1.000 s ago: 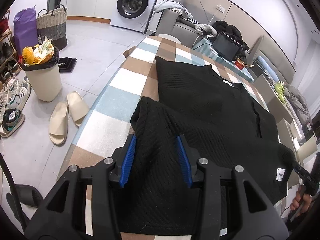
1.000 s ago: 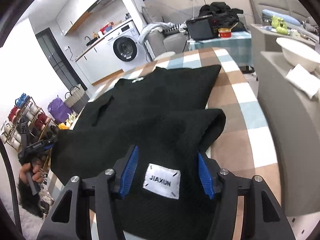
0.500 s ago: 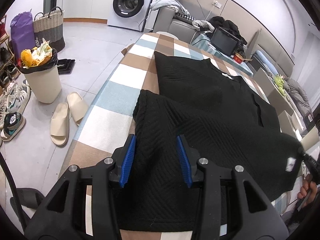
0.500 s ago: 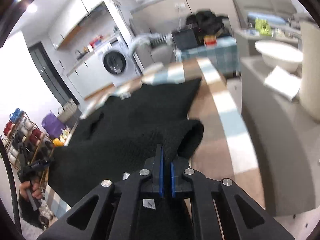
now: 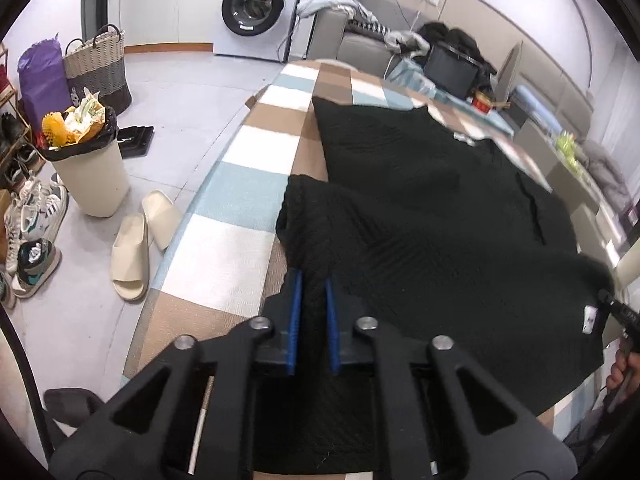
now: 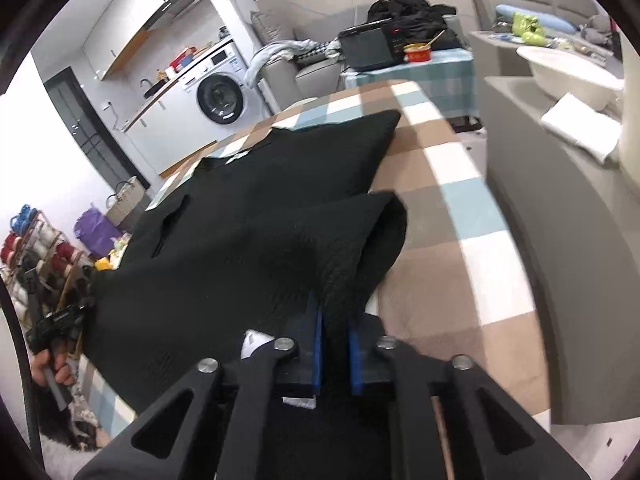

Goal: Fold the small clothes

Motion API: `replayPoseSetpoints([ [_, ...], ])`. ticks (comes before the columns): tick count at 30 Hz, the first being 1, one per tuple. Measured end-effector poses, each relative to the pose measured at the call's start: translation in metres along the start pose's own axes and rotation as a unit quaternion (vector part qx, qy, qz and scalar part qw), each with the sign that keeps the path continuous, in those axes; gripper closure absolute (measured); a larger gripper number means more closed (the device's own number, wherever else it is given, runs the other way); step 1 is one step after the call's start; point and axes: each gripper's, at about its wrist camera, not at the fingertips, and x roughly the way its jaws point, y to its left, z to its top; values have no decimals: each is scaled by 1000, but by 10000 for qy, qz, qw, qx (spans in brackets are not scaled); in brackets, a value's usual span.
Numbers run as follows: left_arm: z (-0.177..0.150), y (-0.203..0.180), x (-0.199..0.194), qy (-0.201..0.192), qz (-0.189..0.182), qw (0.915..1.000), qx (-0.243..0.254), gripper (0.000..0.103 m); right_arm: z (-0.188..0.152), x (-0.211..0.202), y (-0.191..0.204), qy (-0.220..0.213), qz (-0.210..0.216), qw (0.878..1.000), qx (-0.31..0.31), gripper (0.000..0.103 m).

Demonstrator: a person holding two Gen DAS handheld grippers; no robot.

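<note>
A black knit garment (image 5: 432, 216) lies spread on a table with a checked brown, blue and white cloth (image 5: 236, 216). Its near hem is lifted off the table and stretched between my two grippers. My left gripper (image 5: 313, 284) is shut on the garment's near left corner. My right gripper (image 6: 335, 320) is shut on the near right corner of the garment (image 6: 256, 216), beside its white label (image 6: 252, 340). The checked cloth (image 6: 452, 208) shows to the right of the garment.
Left of the table on the floor stand a full bin (image 5: 86, 164), cream slippers (image 5: 140, 240), shoes and a basket (image 5: 98, 68). A washing machine (image 5: 258, 8) is at the back. A grey sofa (image 6: 556, 208) flanks the table's right side.
Both grippers have closed on the garment's near hem: the right one half a second ago, the left one just now. The hem has lifted and pulled taut between them.
</note>
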Motion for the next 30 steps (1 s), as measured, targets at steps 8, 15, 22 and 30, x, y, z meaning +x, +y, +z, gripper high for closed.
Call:
replayPoseSetpoints([
  [8,28,-2,-18,-499,-220,9985,-92,100,35,-31,22,-792,73,9967,-145,98],
  [15,71,-11,9,-566,-175,9982,-92,100,78,9,24,-557,-201,9982,-12,94],
  [22,59,8,24,-98,-238,9990,-354,62,55,21,-8,13,-55,9989,472,56],
  [30,23,38,-10,0,-406,9981,-461,51,2,-16,-35,134,-303,9935,1086,48],
])
